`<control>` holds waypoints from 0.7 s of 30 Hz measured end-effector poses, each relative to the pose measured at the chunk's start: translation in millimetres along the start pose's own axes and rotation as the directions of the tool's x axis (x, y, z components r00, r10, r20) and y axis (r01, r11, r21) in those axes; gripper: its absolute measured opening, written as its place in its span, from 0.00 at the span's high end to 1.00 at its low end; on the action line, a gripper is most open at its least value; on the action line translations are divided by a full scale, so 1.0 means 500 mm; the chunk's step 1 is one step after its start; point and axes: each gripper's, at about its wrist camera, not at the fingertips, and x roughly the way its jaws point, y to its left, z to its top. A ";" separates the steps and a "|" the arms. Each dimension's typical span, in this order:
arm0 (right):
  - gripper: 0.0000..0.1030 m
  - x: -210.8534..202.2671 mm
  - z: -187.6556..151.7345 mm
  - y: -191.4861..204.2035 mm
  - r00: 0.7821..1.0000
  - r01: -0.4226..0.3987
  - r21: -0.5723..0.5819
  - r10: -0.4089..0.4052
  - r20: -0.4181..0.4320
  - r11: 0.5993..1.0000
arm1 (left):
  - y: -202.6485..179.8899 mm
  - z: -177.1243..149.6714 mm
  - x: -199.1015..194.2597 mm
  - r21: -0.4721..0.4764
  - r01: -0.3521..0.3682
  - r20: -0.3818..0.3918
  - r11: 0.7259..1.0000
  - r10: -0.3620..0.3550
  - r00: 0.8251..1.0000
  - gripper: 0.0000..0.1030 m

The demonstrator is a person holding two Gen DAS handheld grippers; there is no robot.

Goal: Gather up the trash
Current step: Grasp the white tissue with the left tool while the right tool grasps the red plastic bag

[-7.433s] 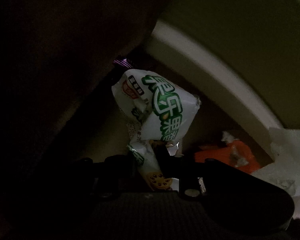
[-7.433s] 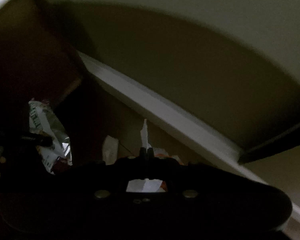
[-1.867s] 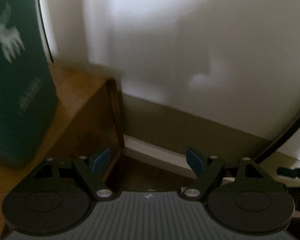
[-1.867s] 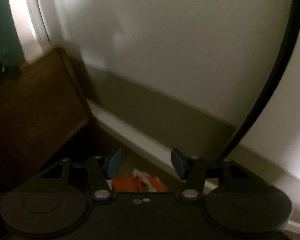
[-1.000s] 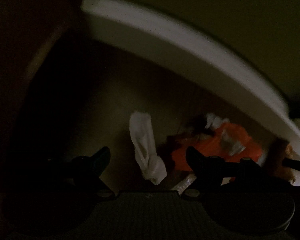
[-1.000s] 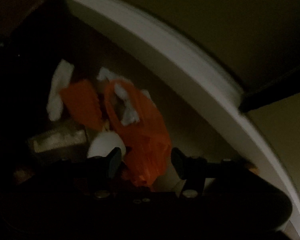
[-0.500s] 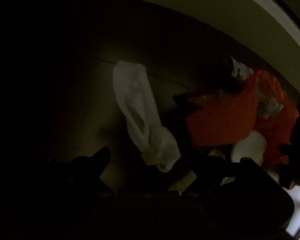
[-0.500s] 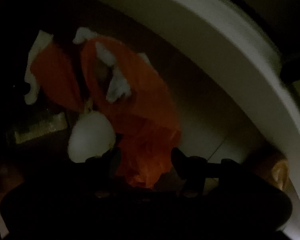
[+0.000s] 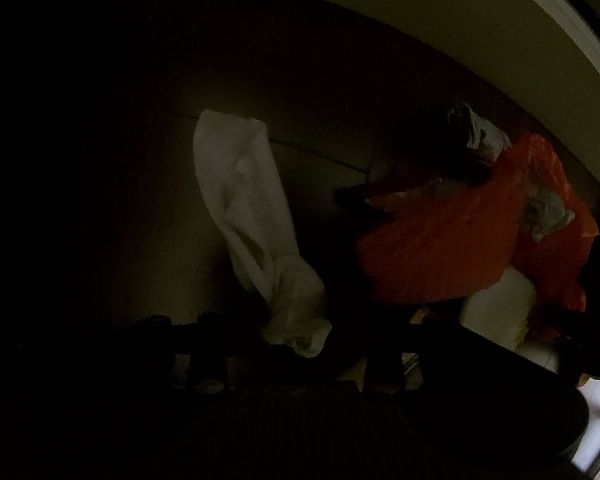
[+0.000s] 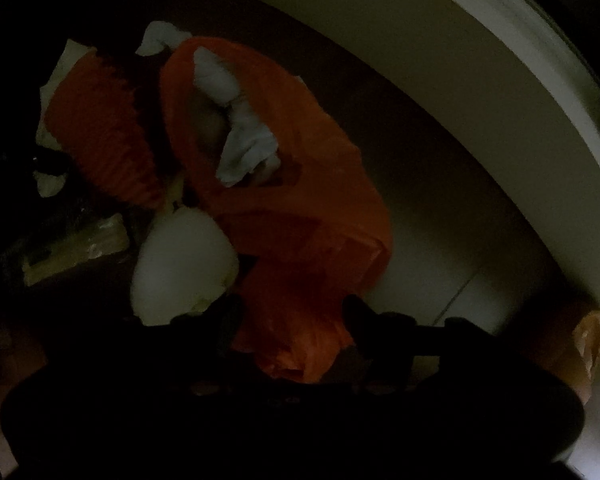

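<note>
Dimly lit, both views are looking down at trash lying on the floor (image 9: pixel 308 92) beside a pale baseboard (image 10: pixel 512 60). A twisted tissue (image 9: pixel 256 224) is lying straight ahead of the left gripper (image 9: pixel 296 344), its long axis running away from the jaws and leaning slightly left, its bunched near end sitting between them or just above; contact cannot be told in the dark. Those jaws are standing wide apart and holding nothing. An orange bag (image 10: pixel 300 216) is sprawling to the tissue's right, with crumpled paper (image 10: pixel 244 148) in its mouth and a white rounded piece (image 10: pixel 184 260) touching its left side. The right gripper (image 10: pixel 288 320) is pointing down at the bag's near end, jaws parted with orange film lying between them, not visibly pinched. Judged from this, the left gripper is nearer the tissue and needs only to close on its bunched end; the right is nearer the bag.
</note>
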 end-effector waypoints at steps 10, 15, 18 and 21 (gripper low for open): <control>0.63 -0.072 0.001 0.030 0.998 0.036 -0.017 -0.035 0.056 0.999 | 0.008 -0.024 -0.056 -0.020 -0.012 0.060 1.000 0.013 0.998 0.83; 0.63 -0.163 -0.007 0.049 0.992 0.042 -0.015 -0.040 0.122 0.999 | 0.015 -0.048 -0.141 -0.008 -0.026 0.114 1.000 0.026 0.993 0.83; 0.63 -0.241 -0.014 0.068 0.984 0.037 -0.027 -0.032 0.177 0.999 | 0.016 -0.060 -0.208 -0.014 -0.028 0.145 1.000 0.030 0.989 0.83; 0.63 -0.314 -0.015 0.083 0.975 0.032 -0.044 -0.021 0.223 0.999 | -0.002 -0.068 -0.278 0.015 -0.044 0.189 0.999 0.040 0.981 0.83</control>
